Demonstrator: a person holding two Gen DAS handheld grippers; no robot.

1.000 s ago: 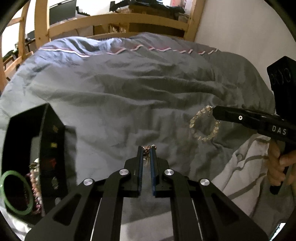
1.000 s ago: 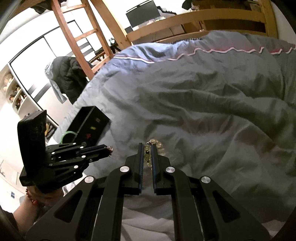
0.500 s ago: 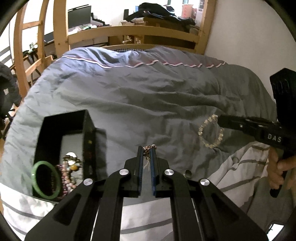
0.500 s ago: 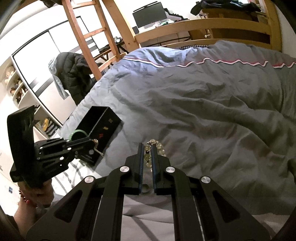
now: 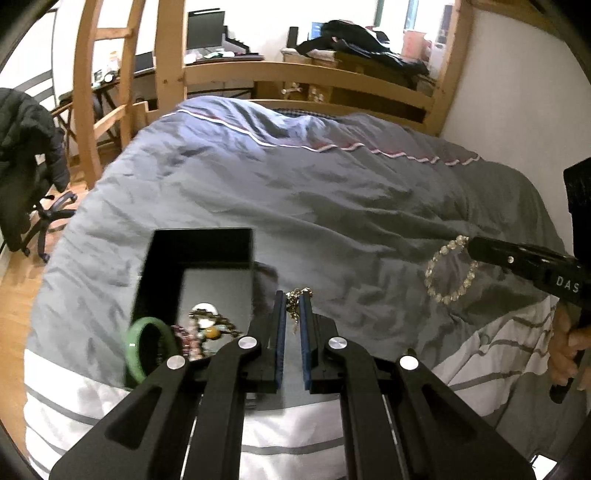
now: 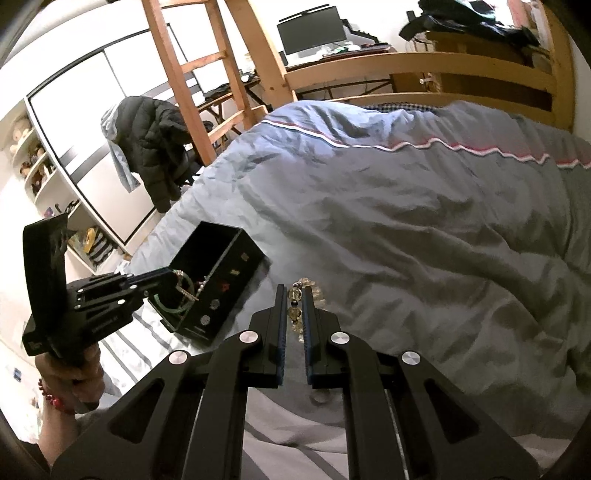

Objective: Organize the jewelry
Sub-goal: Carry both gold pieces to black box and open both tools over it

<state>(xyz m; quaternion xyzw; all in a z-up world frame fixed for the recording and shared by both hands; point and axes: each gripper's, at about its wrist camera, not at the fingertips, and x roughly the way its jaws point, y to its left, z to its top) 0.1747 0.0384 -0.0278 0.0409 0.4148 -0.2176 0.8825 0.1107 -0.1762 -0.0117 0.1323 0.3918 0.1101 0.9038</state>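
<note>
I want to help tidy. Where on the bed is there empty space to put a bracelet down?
The grey duvet is bare between the black box and the wooden footboard. Inside the box it is crowded near the green bangle and beads; its far end is bare.

Grey duvet (image 6: 424,229) on a wooden bed frame (image 6: 406,62), ladder (image 6: 173,70) left of it, black jacket (image 6: 155,147) beside ladder, monitor (image 6: 314,27) behind frame.

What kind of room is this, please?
Most likely a bedroom with a work corner: a wooden bed frame with a grey duvet, and a desk with a monitor behind it.
</note>
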